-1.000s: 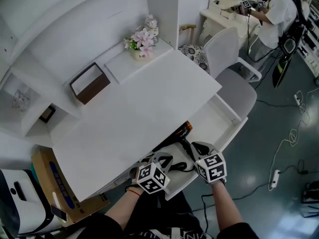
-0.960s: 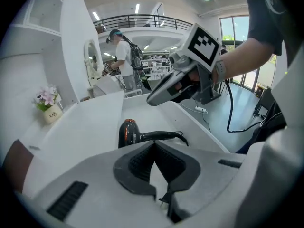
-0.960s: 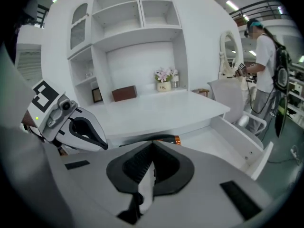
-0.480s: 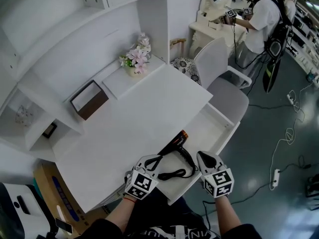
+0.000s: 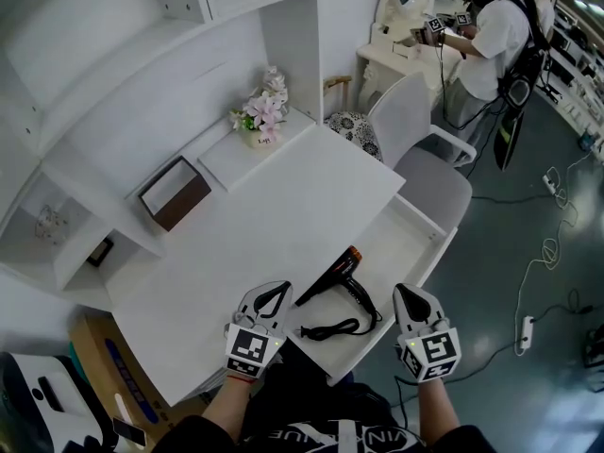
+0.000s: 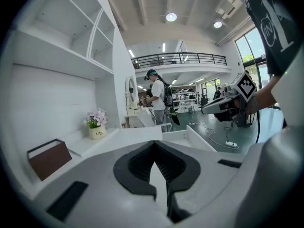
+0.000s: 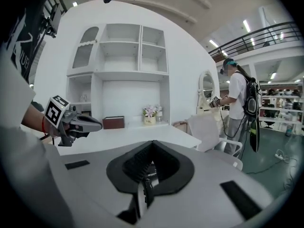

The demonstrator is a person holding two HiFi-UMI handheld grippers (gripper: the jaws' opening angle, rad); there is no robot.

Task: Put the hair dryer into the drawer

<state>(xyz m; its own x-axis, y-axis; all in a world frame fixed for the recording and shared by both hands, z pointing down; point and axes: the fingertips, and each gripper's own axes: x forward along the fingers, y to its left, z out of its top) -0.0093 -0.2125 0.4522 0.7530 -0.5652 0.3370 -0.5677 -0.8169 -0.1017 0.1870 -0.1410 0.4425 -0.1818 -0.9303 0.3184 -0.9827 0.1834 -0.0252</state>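
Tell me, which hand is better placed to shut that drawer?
Probably the right: the right gripper hangs by the front edge of the open drawer, while the left gripper sits over the desk. The hair dryer lies inside.

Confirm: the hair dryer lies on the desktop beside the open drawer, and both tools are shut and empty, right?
No. The hair dryer lies inside the open drawer, not on the desktop; the head view shows it. The left tool and right tool are shut and empty.
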